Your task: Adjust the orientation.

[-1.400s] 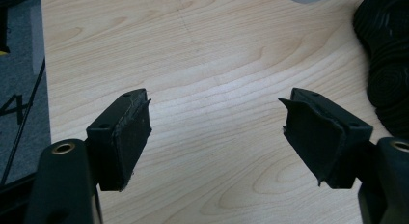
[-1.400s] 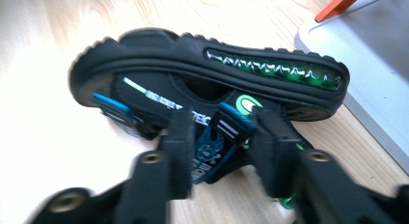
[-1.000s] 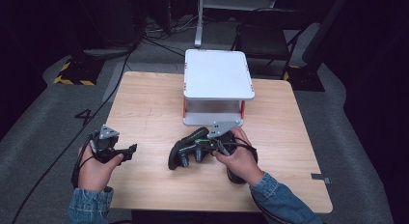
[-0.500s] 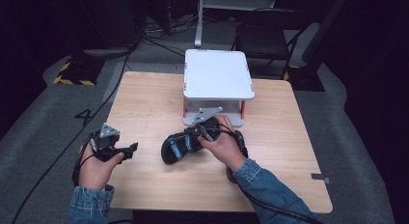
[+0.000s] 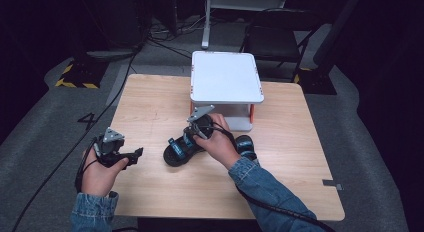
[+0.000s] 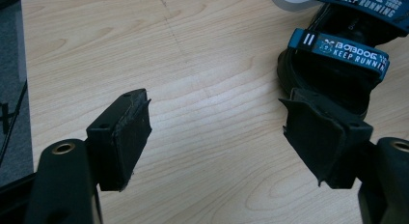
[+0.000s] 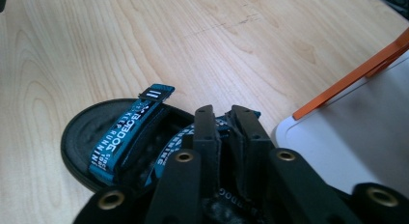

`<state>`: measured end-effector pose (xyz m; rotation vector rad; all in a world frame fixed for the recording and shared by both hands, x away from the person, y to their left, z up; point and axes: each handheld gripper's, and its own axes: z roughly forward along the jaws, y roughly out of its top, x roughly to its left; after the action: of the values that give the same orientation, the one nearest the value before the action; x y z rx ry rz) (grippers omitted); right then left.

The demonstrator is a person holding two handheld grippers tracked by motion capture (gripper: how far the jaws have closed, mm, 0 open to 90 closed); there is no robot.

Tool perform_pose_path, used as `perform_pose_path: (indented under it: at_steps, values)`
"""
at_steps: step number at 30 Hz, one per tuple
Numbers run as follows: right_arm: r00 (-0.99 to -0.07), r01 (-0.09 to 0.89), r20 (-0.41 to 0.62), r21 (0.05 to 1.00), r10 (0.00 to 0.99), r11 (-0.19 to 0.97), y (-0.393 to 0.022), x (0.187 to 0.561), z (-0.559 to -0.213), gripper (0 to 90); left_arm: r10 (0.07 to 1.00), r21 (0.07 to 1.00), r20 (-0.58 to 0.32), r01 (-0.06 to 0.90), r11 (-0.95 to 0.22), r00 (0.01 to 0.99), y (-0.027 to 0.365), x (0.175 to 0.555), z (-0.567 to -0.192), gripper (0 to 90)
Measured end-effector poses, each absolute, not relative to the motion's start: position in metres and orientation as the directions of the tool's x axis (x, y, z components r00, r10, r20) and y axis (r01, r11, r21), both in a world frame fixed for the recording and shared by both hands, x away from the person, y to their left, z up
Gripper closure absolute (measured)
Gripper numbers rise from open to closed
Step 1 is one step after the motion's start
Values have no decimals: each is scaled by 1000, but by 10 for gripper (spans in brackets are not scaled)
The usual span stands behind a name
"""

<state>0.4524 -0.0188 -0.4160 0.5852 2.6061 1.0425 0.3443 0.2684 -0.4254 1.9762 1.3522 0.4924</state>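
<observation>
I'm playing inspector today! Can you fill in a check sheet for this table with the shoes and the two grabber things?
Surface: wooden table, bare where seen.
Job's things: black sandal with blue straps lying near the middle; a second sandal behind the right hand; white two-shelf stand with orange posts at the far edge.
Clutter: nothing seen.
Grippers: left gripper open, above bare wood beside the sandal; right gripper shut on the sandal's strap.
Cables: one trails from each gripper; more lie on the floor behind.
Surroundings: grey floor, black chair, hazard-striped tape.
</observation>
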Motion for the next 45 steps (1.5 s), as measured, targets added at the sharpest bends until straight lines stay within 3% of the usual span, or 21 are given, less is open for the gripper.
perform_pose_path:
  at_steps: [9,17,18,19,20,22,26,34,45]
  values:
    - [-865,232,-130,753,485,615,-48,445,-393,551,920,719,-71,659,-222,386,268,345,-424,246]
    - [-839,262,-176,699,515,666,-63,448,-401,519,915,715,-68,659,-234,398,263,347,-424,246]
    - [-837,277,-169,689,520,670,-62,450,-404,523,915,716,-68,659,-233,397,262,348,-424,246]
    - [-839,287,-170,669,517,686,-60,451,-409,612,914,715,-68,658,-235,400,262,349,-424,246]
    - [-839,287,-170,669,517,686,-60,451,-409,612,914,716,-70,658,-233,399,261,349,-424,246]
    - [-834,299,-184,642,520,706,-61,452,-411,750,913,715,-69,658,-237,403,262,351,-425,246]
    - [-835,324,-142,653,531,684,-68,453,-408,865,911,713,-77,661,-233,404,263,356,-426,246]
    - [-846,365,-60,658,530,658,-82,438,-395,886,901,722,-75,646,-246,427,255,361,-423,247]
    - [-919,310,21,656,393,689,-87,377,-391,881,901,723,-69,643,-251,429,252,365,-421,247]
